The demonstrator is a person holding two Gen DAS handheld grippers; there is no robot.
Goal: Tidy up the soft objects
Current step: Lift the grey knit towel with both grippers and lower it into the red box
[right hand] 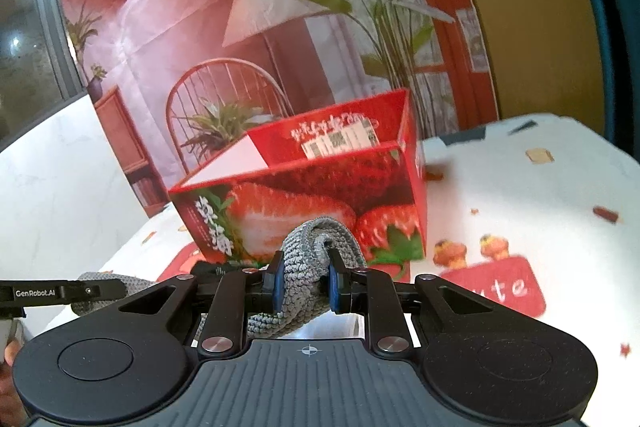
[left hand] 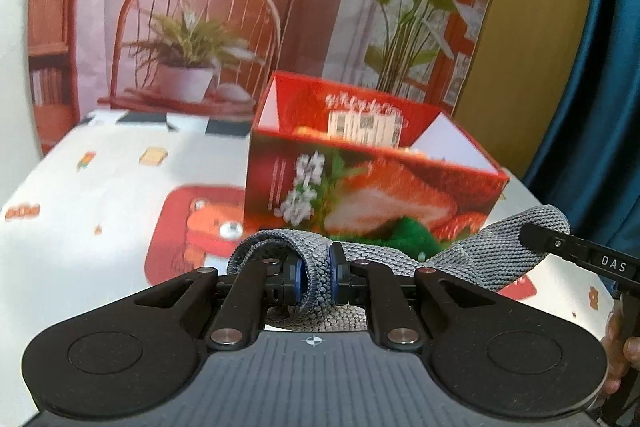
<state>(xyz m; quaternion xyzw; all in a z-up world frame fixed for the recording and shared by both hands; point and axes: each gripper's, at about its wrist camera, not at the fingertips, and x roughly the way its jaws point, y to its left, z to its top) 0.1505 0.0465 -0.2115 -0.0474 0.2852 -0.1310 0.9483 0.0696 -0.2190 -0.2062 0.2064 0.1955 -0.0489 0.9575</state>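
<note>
Left gripper (left hand: 316, 277) and right gripper (right hand: 305, 283) each clamped on one end of the cloth (left hand: 472, 259); we hold it stretched just before the box (left hand: 360, 167), probably for folding or dropping in.

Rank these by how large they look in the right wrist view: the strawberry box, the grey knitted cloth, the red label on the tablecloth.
1. Strawberry box, clearly largest.
2. Grey knitted cloth, pinched in the right claw; nearness to the camera enlarges it.
3. Red label; close to the cloth in apparent size, so this order is unsure.
</note>
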